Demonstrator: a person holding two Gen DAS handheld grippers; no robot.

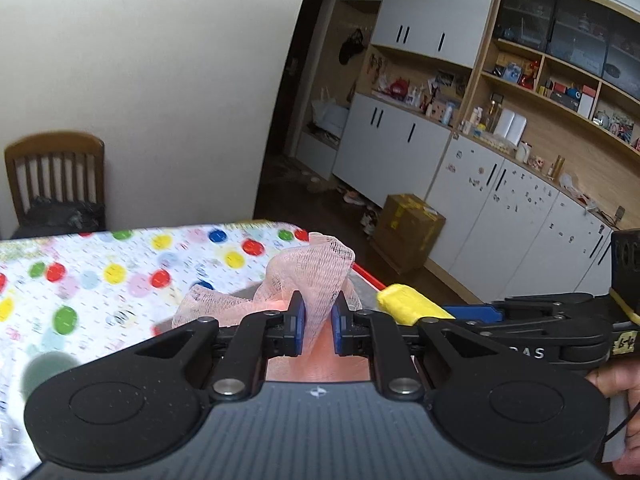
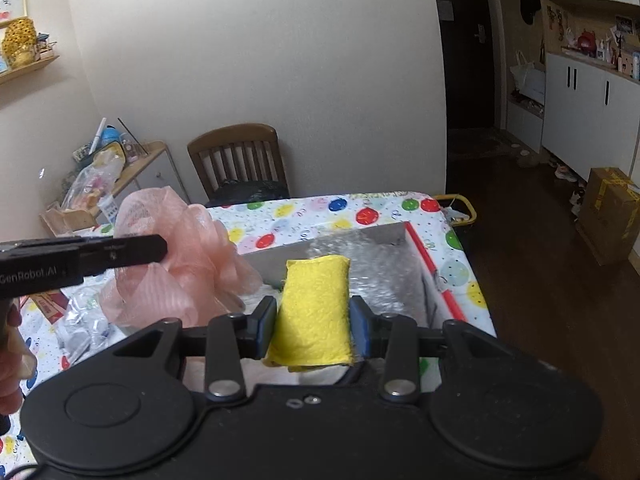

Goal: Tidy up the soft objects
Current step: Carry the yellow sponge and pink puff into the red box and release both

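Note:
My left gripper is shut on a pink mesh bath pouf, which bulges up between the blue pads above the table. In the right wrist view the same pouf hangs at the left beside the left gripper's black body. A yellow sponge stands clamped between the pads of my right gripper, over an open grey box with bubble wrap inside. In the left wrist view the sponge shows to the right of the pouf.
The table carries a polka-dot cloth. A wooden chair stands behind it at the wall. Plastic wrappers lie on the table's left. A cardboard box sits on the floor by white cabinets. A person's hand holds the right gripper.

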